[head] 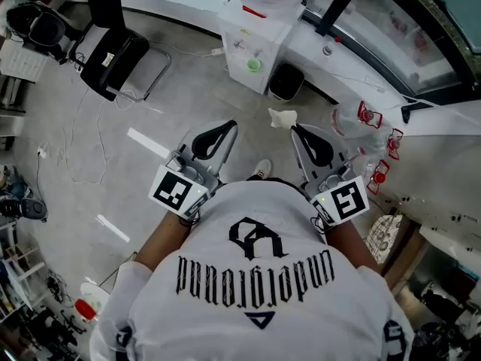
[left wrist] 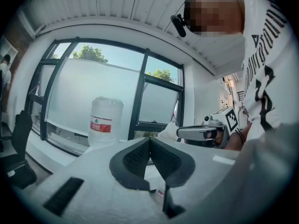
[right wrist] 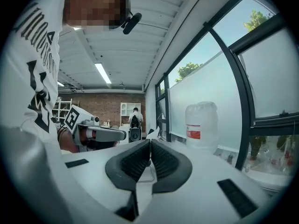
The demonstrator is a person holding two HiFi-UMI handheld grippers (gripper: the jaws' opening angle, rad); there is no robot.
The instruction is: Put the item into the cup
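Right gripper (head: 295, 129) has its jaws pinched on a crumpled white wad (head: 282, 117) that pokes out just past the tips. From the right gripper view you only catch a sliver of it. My guess is it's held out front, clear of the shirt, just for carrying. The left gripper (head: 227, 129) sits alongside with its jaws pressed together and nothing between them, so it looks parked as a spare. Well ahead of both sets of jaws there's a small green cup (head: 254, 65) on the ledge of the water dispenser (head: 278, 43), and I reckon that's the target. It's too small to tell if anything's in it, and the wad isn't in it yet. A black bin (head: 285, 81) stands just beside the dispenser, dark inside.
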